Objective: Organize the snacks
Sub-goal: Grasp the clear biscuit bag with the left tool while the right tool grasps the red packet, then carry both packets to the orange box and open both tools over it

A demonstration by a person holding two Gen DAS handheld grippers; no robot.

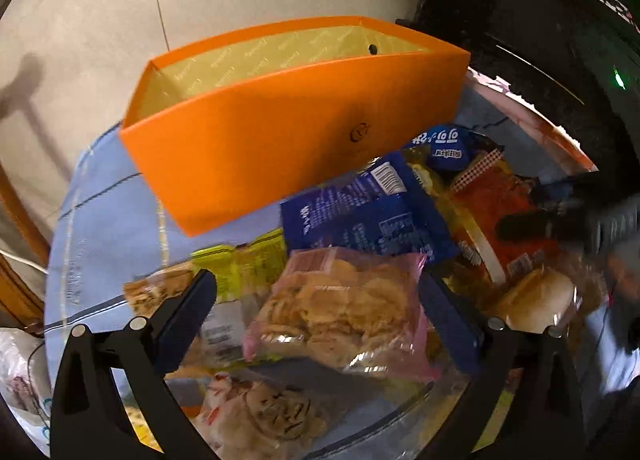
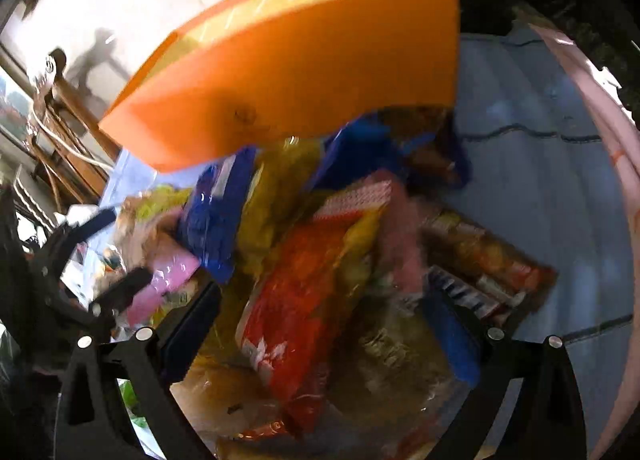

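1. R gripper [image 2: 320, 324] fingers wide apart, nothing gripped, over snack pile.
2. Red-yellow packet [image 2: 304, 292] betw. fingers.
3. Orange box [image 2: 288, 71] behind pile, on blue-clothed worktop [image 2: 540, 187].

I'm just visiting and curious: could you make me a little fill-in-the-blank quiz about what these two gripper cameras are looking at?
1. The open box behind the pile of snacks is coloured ____.
2. The lining inside that box is ____.
3. The left gripper has its jaws ____ above a clear packet trimmed in pink.
4. The cloth covering the table is light ____.

Missing words: orange; yellow; open; blue
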